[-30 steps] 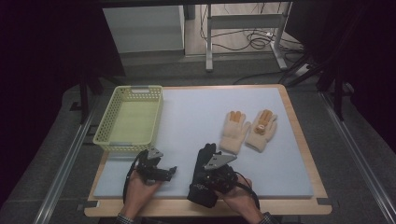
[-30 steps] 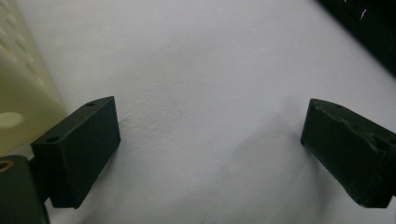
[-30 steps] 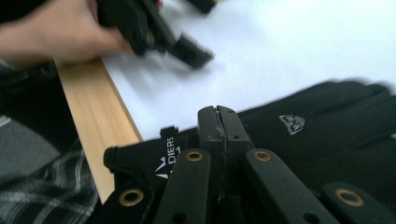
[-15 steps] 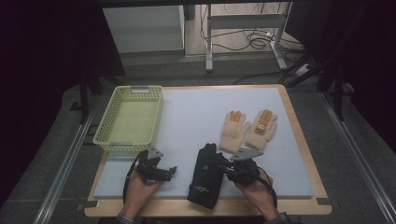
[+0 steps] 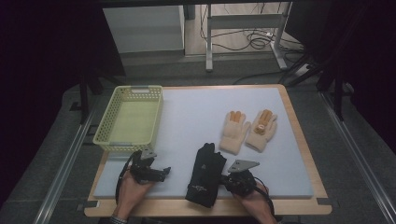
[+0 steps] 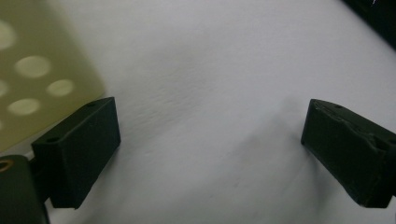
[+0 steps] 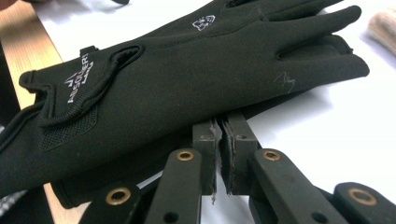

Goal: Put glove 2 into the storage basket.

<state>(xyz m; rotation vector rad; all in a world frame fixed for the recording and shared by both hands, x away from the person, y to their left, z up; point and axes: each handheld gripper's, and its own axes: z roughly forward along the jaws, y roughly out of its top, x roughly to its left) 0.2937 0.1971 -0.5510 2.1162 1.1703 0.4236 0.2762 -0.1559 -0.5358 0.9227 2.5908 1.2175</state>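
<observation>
Black stretch fabric, printed with small white logos, lies at the near edge of the surface (image 5: 299, 140): a pair of black gloves (image 5: 205, 175) stacked one on the other, cuffs toward the person and glove tips pointing away. The right gripper (image 5: 227, 179) sits just beside their right edge. In the right gripper view its fingers (image 7: 205, 140) are pressed together with no gap between the pads. Whether a fold of glove fabric is caught at their tips cannot be told, since the tips run under the edge of the upper glove, which drapes right over them. Those fingers have just been closing after a brief opening. A strip of the surface's wooden rim shows past the cuffs on the left of that view.

The left gripper (image 5: 163, 171) rests low over the pale surface, well to the left of the gloves. Its fingers (image 6: 79, 149) stand wide apart with nothing but bare surface between them. A yellow-green perforated basket (image 5: 105, 137) sits just beyond and to the left of those fingers, its wall showing blurred at the corner of the left gripper view.

Farther out from both pairs of fingers, a pair of cream knitted gloves (image 5: 247, 129) with orange fingertips lies flat, side by side.
</observation>
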